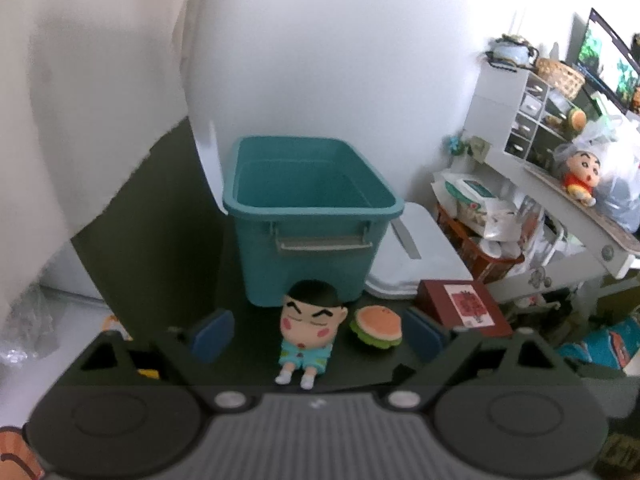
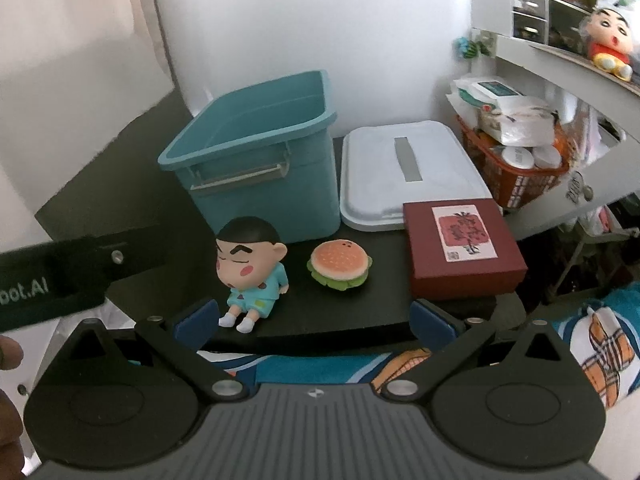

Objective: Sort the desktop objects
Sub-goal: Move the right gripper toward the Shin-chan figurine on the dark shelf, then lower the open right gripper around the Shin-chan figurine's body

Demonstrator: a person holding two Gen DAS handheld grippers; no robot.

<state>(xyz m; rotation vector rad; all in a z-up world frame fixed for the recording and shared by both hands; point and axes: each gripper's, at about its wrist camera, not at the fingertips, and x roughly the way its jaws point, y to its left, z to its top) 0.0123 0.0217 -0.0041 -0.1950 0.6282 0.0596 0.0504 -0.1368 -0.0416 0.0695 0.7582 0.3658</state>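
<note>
A cartoon boy figurine point(image 1: 306, 330) point(image 2: 250, 278) in blue pyjamas sits on the black desk point(image 2: 384, 308), in front of a teal bin point(image 1: 310, 216) point(image 2: 260, 160) whose visible inside holds nothing. A toy burger point(image 1: 377, 326) point(image 2: 340, 265) lies to its right, then a maroon box point(image 1: 466, 306) point(image 2: 462, 246). The bin's white lid point(image 1: 420, 256) point(image 2: 408, 172) lies flat behind them. My left gripper point(image 1: 318, 334) is open with its blue pads either side of the figurine, apart from it. My right gripper point(image 2: 316, 320) is open at the desk's front edge, holding nothing.
A cluttered white shelf point(image 1: 560, 184) with a plush doll point(image 1: 584, 176) point(image 2: 610, 42) stands at the right. An orange basket point(image 2: 520, 176) of packets sits beside the desk. A patterned cloth point(image 2: 592, 344) lies below the front edge. The other gripper's black body point(image 2: 72, 276) reaches in from the left.
</note>
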